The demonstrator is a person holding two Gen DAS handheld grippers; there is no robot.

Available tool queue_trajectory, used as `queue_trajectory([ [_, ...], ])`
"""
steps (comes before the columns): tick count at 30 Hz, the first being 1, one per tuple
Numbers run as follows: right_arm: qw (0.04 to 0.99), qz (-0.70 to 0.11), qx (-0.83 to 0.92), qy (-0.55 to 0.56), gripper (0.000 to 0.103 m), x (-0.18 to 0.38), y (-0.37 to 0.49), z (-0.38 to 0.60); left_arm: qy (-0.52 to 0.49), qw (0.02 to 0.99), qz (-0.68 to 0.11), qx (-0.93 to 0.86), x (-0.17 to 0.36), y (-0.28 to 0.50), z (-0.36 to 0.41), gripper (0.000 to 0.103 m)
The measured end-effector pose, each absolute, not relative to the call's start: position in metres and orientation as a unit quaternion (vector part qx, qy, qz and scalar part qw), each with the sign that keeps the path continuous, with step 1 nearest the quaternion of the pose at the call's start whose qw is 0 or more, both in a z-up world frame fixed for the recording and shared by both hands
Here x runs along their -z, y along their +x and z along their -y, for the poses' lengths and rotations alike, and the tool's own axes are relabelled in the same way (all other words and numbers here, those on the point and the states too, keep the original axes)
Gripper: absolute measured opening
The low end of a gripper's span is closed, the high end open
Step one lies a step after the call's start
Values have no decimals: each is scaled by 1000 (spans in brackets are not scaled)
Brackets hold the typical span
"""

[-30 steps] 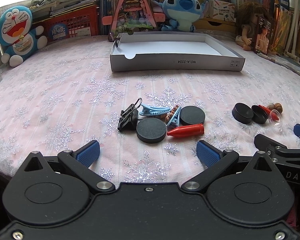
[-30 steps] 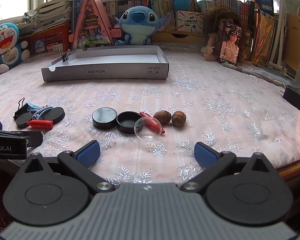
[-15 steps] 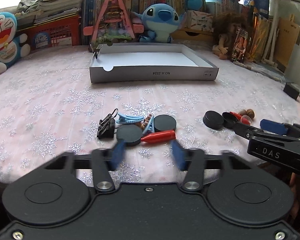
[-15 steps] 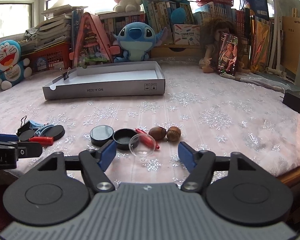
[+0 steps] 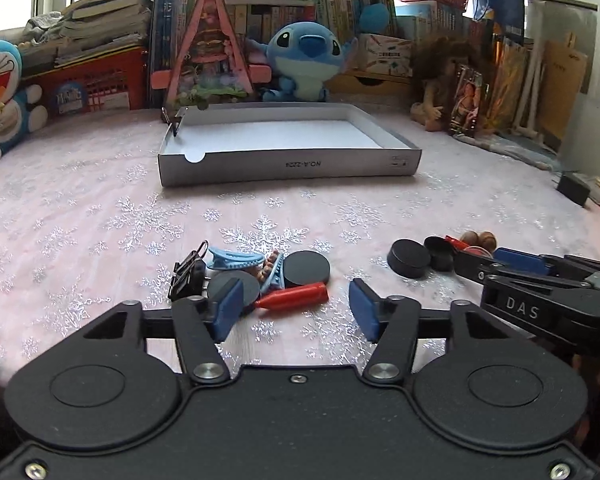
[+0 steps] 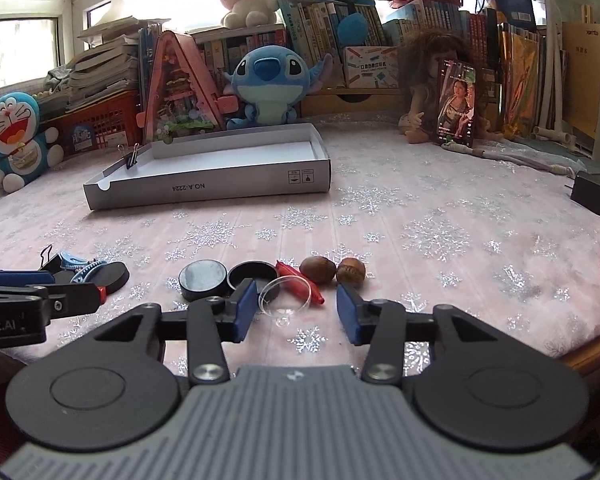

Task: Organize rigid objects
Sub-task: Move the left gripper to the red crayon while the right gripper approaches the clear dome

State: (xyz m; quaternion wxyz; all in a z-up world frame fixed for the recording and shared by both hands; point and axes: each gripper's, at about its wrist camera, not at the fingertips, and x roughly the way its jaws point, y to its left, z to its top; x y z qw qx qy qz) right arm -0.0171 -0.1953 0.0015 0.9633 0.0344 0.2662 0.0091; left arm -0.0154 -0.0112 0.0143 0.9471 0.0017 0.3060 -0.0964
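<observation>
An empty white box tray (image 5: 288,164) lies at the back, also in the right wrist view (image 6: 204,188). My left gripper (image 5: 294,312) is open, just short of a pile: black binder clip (image 5: 188,276), blue hair clips (image 5: 236,260), two black discs (image 5: 306,268) and a red peg (image 5: 296,296). My right gripper (image 6: 296,316) is open over a clear dome (image 6: 284,296), with a black disc (image 6: 202,280), black cap (image 6: 252,274), red piece (image 6: 300,286) and two walnuts (image 6: 332,270) beyond.
Plush toys (image 6: 264,84), books, a red basket and a doll line the back. A binder clip (image 6: 132,158) sits on the tray's far left wall. A black adapter (image 6: 594,198) lies at the right. The table edge runs at lower right.
Both grippers rose and pulled back, so the view tilted up. Their fingers came closer together from a wide spread, then the left opened slightly again. The objects did not move.
</observation>
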Motion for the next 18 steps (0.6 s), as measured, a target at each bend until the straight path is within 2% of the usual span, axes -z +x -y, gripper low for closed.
queue_trajectory([
  [5,964,-263,-13,30,49,0,-18,193,7,949,-302,87,-10,-10,15,61],
  [8,966,-258,-15,13,46,0,-22,187,9,950,-300,89,-10,-10,17,58],
  [10,967,-253,-18,5,42,-1,-25,183,4,948,-301,101,-11,-12,18,48],
  [18,967,-254,-20,-4,34,0,-21,181,3,945,-311,102,-7,-11,22,48],
])
